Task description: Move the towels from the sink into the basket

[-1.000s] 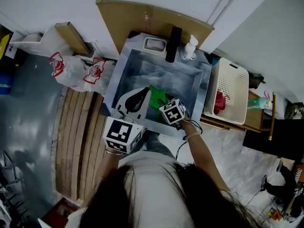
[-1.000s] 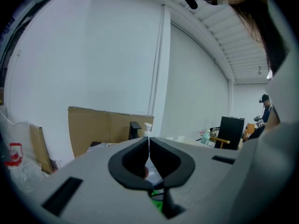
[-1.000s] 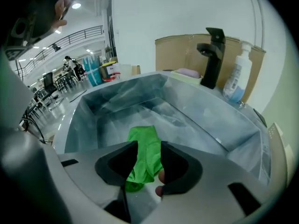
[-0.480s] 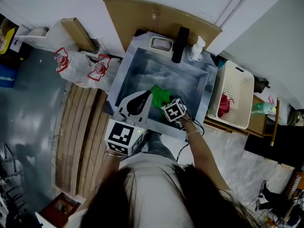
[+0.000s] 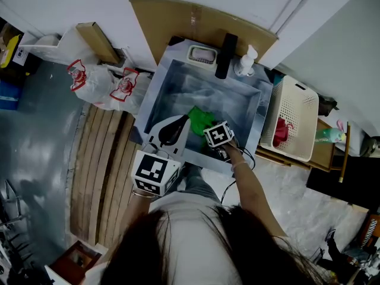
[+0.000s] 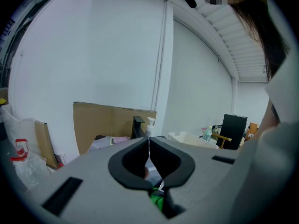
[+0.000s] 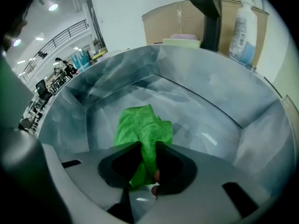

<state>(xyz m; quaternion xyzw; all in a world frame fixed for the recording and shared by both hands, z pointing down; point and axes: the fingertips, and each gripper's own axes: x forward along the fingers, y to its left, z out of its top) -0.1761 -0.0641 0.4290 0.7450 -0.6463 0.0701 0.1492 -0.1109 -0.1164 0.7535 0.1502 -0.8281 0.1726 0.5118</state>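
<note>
One green towel is in the sink; bottle label seems illegible.

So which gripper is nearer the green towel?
Right. The right gripper, fingers just closing, pinches the green towel in the sink; the left gripper, shut, sits at the sink's near edge, beside the towel.

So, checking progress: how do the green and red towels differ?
The green towel lies in the sink; the red towel sits in the white basket. The right gripper, whose jaws have just been closing, pinches the green towel; nothing holds the red towel. Both are crumpled.
</note>
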